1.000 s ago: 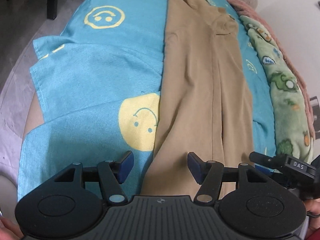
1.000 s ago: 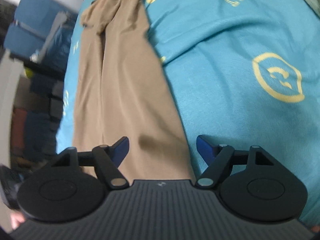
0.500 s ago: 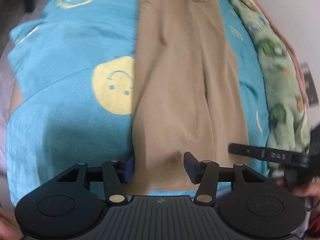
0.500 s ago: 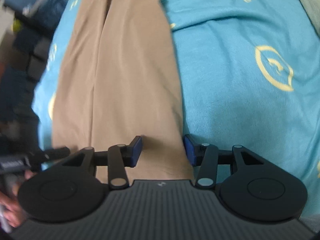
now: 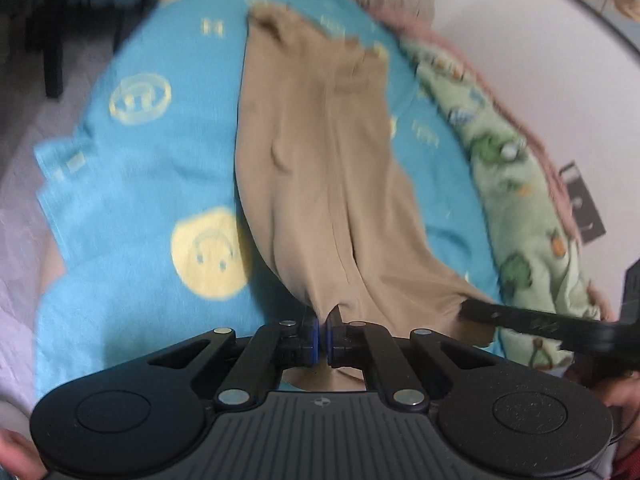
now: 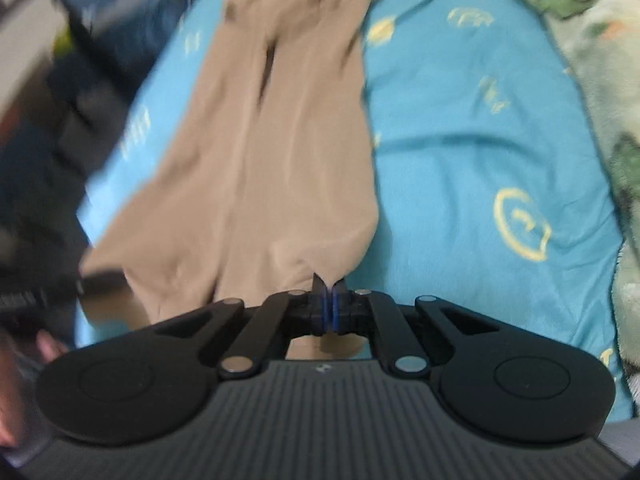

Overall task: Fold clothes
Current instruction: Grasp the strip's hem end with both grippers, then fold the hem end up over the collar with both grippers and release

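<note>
Spread over a turquoise blanket [image 5: 132, 208], tan trousers [image 5: 316, 168] are pinched at their 6 o'clock hem by the closed left tool [image 5: 322, 334] and closed right tool [image 6: 330, 312].

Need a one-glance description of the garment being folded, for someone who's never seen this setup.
Look at the bright blue blanket with yellow smiley faces covering the bed. Lying lengthwise down its middle is the tan trousers, with the near end pinched by the left gripper and the right gripper. It is the only plain, unprinted fabric there.
</note>
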